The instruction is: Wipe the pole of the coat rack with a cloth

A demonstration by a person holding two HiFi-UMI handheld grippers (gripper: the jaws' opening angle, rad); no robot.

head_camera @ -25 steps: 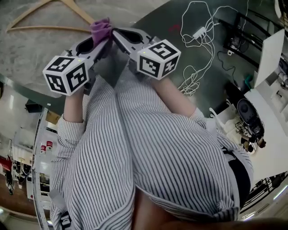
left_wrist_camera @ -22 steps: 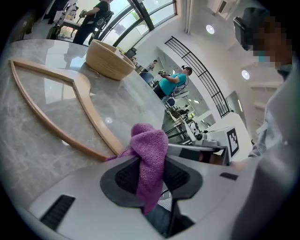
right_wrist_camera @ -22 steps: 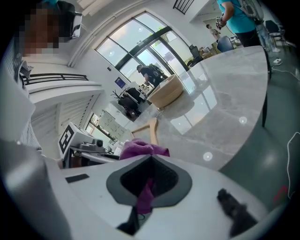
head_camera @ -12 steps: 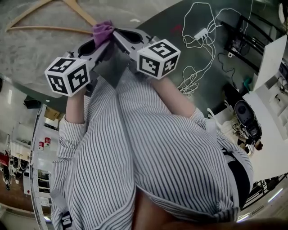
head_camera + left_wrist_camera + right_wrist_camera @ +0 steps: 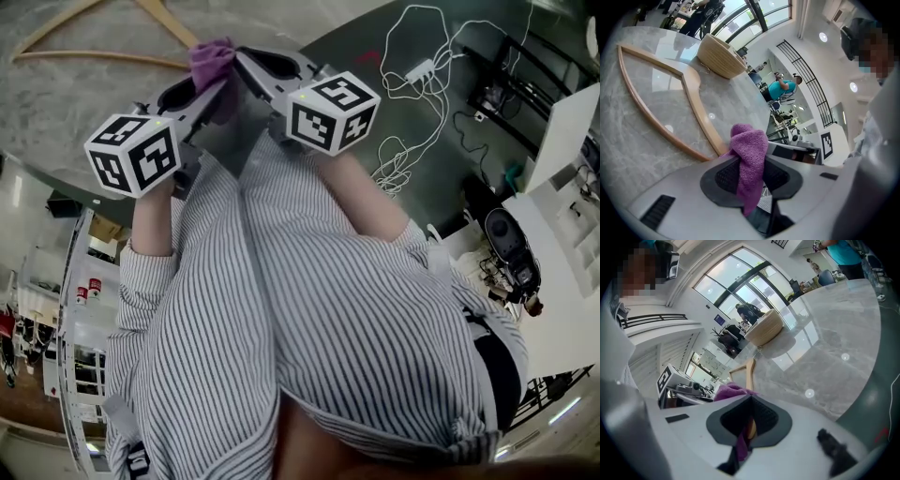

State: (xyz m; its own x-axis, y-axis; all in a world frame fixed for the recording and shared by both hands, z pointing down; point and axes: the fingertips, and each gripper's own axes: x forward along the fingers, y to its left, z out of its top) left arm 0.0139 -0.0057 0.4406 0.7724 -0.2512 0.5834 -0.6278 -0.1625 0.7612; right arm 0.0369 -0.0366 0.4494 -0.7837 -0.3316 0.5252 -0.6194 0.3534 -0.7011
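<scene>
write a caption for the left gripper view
Left gripper shut on a purple cloth beside the wooden coat rack pole, which lies on a grey marbled surface.

Tight at top centre where the left gripper (image 5: pixel 214 89) and right gripper (image 5: pixel 246 66) pinch the cloth (image 5: pixel 211 58) nose to nose right by the rack bar (image 5: pixel 703 112), open marble (image 5: pixel 66 103) across the upper left, cables (image 5: pixel 415 68) littering the dark floor (image 5: pixel 441 192) at upper right.

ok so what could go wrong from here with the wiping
1. The left gripper pinches only a narrow fold of the purple cloth; dragging it along the wooden pole might pull it free.
2. The right gripper seems shut on the pole with a bit of cloth, tight beside the left one, so they could collide.
</scene>
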